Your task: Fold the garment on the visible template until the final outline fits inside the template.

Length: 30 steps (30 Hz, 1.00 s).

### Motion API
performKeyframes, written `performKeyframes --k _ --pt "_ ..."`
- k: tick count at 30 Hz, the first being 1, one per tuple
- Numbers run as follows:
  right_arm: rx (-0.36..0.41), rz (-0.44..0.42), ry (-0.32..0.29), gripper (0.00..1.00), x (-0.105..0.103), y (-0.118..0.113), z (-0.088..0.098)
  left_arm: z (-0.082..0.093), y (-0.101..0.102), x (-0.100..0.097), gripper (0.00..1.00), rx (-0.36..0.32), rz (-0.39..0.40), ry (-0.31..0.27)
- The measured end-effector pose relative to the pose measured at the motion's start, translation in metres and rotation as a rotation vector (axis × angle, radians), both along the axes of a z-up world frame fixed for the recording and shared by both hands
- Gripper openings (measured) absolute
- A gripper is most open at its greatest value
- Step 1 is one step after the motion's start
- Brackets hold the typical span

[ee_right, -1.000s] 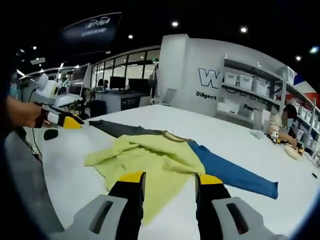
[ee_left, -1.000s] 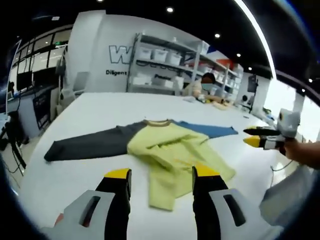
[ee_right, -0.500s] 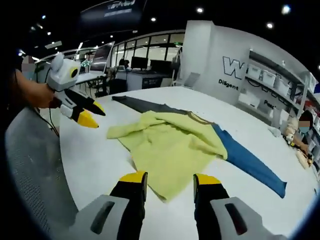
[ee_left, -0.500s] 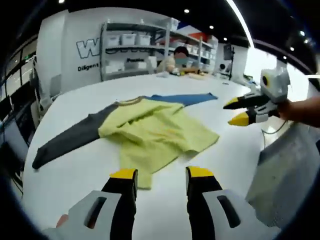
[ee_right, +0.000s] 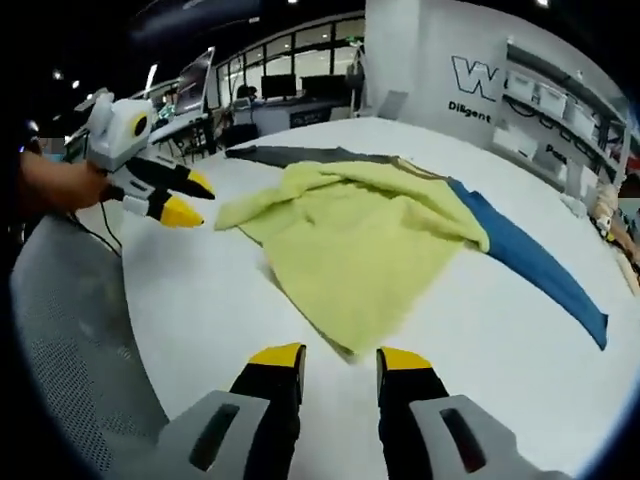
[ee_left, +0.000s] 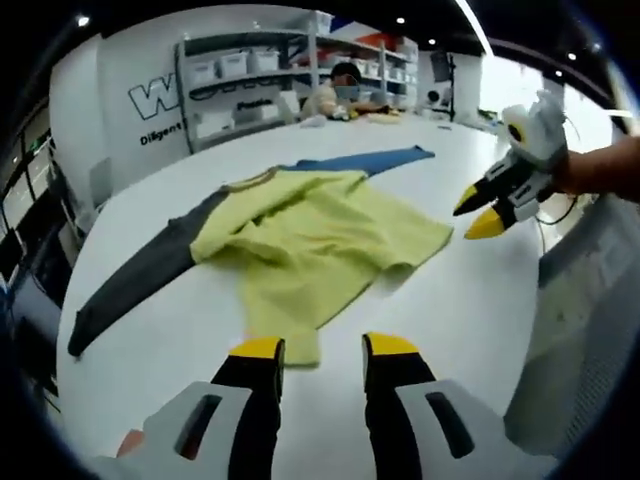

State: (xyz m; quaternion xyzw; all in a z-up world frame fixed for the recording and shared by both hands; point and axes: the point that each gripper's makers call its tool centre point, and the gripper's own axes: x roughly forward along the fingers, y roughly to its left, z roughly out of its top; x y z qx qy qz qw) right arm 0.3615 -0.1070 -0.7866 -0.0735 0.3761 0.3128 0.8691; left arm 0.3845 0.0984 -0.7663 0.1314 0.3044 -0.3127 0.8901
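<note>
Both grippers swung nearer the garment [ee_left: 320,235], sleeves stretched crosswise.

One garment [ee_left: 320,235]: two sleeves, grey [ee_left: 135,280] and blue [ee_left: 360,160]. Two grippers, left [ee_left: 318,348], right [ee_right: 338,357]. One table [ee_left: 440,300].

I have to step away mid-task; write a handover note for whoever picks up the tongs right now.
Left tongs: open, holding nothing, above the table just short of the garment's near hem.
Right tongs: open, holding nothing, also at the near hem.
Garment: yellow body rumpled and partly doubled over, grey sleeve and blue sleeve stretched out flat to opposite sides.
Done: no tidy fold yet.
Left: fold both sleeves in, then the body. I cannot make out a template outline.
</note>
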Motion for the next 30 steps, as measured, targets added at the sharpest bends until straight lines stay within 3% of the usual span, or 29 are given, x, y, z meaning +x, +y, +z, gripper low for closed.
performKeyframes --k 2,6,9,11,16,23,30 --pt "0.039 -0.032 0.052 0.26 -0.002 0.000 -0.005 -0.002 0.002 0.001 0.26 -0.007 0.012 0.008" --pt "0.067 -0.068 0.099 0.25 0.000 -0.003 -0.012 -0.005 0.000 0.003 0.26 -0.013 0.016 0.018" --pt "0.149 -0.112 0.132 0.23 0.005 0.002 -0.011 -0.007 -0.002 0.004 0.25 -0.011 0.012 0.018" --pt "0.156 -0.121 0.153 0.21 0.005 0.002 -0.011 -0.010 -0.003 0.006 0.25 -0.010 0.010 0.020" --pt "0.155 -0.132 0.153 0.19 0.016 0.005 -0.010 -0.014 -0.004 0.008 0.25 0.001 0.007 0.027" --pt "0.156 -0.152 0.161 0.17 0.021 0.011 -0.011 -0.030 -0.001 0.013 0.24 0.070 -0.016 0.035" --pt "0.153 -0.151 0.155 0.15 0.021 0.011 -0.012 -0.031 0.005 0.020 0.11 0.075 0.016 0.035"
